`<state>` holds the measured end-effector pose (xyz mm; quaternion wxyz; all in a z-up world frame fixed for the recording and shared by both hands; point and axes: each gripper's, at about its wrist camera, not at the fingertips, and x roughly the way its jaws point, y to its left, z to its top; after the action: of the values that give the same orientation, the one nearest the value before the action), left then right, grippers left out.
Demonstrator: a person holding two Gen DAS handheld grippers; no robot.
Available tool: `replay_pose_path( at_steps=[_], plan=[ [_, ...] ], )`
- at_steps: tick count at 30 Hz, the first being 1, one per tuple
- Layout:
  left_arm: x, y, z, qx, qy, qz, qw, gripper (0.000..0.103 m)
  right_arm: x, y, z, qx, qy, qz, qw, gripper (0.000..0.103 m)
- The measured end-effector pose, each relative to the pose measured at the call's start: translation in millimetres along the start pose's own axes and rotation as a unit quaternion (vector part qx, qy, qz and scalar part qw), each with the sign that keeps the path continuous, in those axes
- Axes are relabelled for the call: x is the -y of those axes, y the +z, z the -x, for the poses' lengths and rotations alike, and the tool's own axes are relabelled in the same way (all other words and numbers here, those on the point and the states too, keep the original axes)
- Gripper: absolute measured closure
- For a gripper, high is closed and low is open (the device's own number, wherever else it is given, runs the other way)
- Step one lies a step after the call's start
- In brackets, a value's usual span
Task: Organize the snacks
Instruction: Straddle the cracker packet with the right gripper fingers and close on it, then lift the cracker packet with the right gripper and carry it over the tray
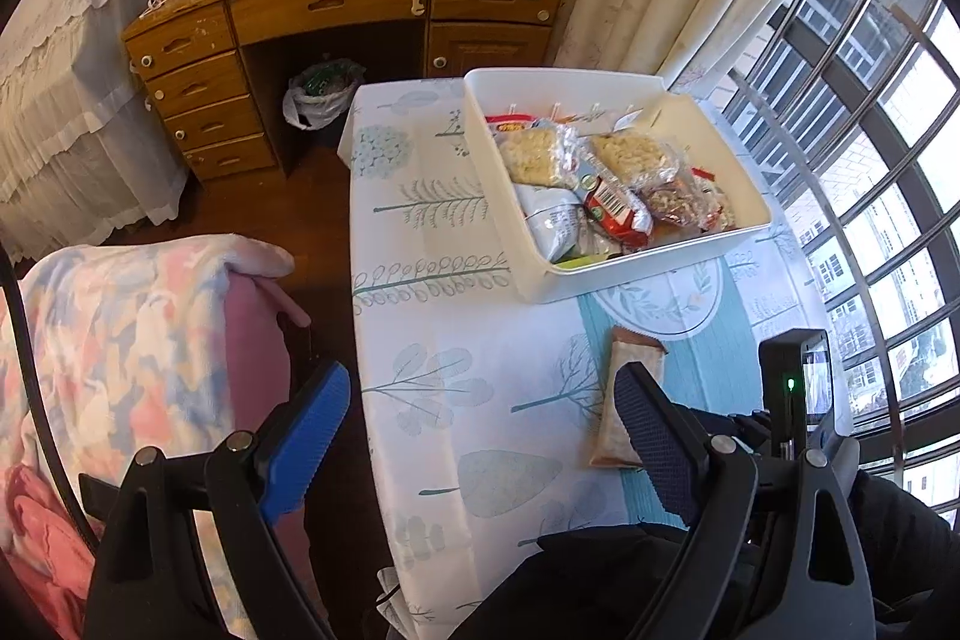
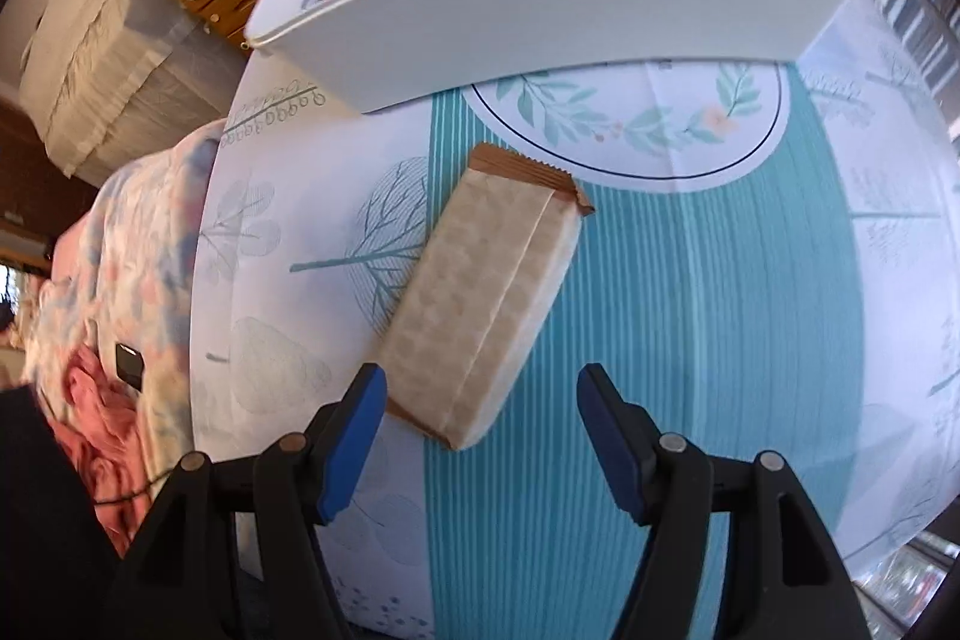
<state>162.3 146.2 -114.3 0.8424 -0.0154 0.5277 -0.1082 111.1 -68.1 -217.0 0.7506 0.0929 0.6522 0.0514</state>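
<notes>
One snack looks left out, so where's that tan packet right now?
The tan packet lies flat on the tablecloth, just short of the white bin, under the right gripper.

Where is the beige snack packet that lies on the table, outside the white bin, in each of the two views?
Left wrist view: the beige snack packet lies low and right of centre, partly hidden behind a gripper finger.
Right wrist view: the packet lies in the centre, just ahead of the open jaws.
Shared landmark: the white bin beyond it.

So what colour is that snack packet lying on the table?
Pale beige snack packet with brown crimped ends; clearest in the right wrist view.
</notes>
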Motion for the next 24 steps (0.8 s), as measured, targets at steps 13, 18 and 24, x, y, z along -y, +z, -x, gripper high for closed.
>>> replay_pose_path(
  at_steps=[13, 18, 24],
  plan=[
    [-21.4, 1.9, -22.2, -0.043, 0.031, -0.002, 0.9986, 0.014, -27.4, 27.6, -28.8, -0.044, -0.061, -0.022, 0.997, 0.034],
    [-30.7, -0.2, -24.2, -0.052, 0.028, -0.003, 0.9983, 0.014, -35.8, 32.3, -37.0, -0.060, -0.096, -0.038, 0.993, 0.031],
    [-47.6, -7.1, -20.6, -0.056, 0.023, -0.007, 0.9981, 0.014, -43.3, 36.0, -41.8, -0.064, -0.130, -0.081, 0.986, 0.030]
  ],
)
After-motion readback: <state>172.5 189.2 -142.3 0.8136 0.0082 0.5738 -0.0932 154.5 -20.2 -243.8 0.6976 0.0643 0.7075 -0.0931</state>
